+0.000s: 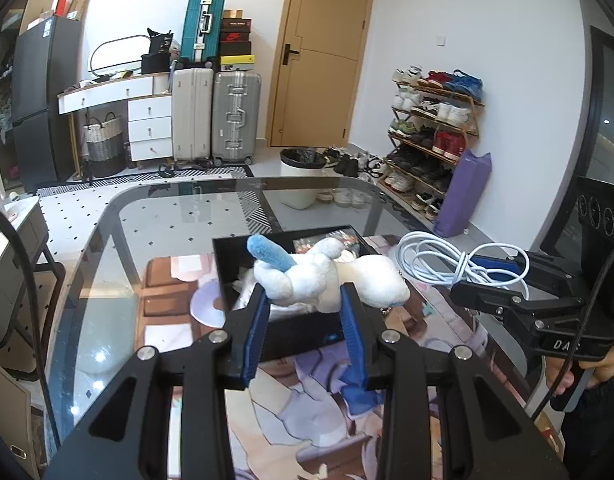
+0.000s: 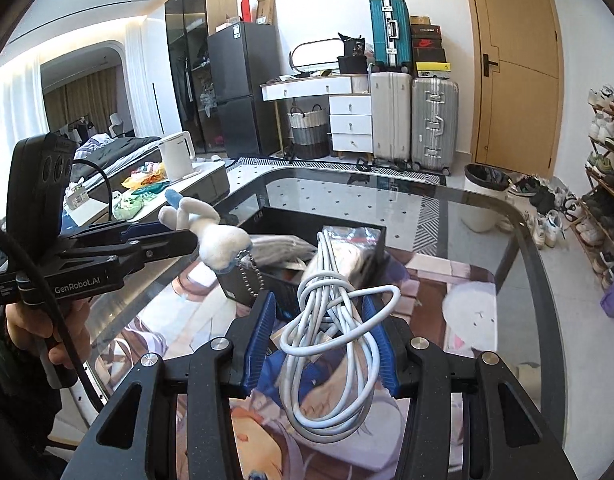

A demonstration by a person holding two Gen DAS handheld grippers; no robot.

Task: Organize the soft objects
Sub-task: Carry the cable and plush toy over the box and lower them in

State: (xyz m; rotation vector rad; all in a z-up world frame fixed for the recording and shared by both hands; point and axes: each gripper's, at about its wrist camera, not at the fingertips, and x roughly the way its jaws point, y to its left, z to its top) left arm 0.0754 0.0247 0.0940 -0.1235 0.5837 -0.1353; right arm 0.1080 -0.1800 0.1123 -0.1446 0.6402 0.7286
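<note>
A: Plush toy (image 1: 327,276) sits clamped crosswise in the left gripper (image 1: 305,308), jaws tight on its body, above the black box (image 1: 307,336).

B: And the right gripper (image 2: 321,324)?

A: Partly closed on the white cable coil (image 2: 331,344), which hangs lengthwise between its pads. The box lies just ahead of both, nearer the left.
</note>
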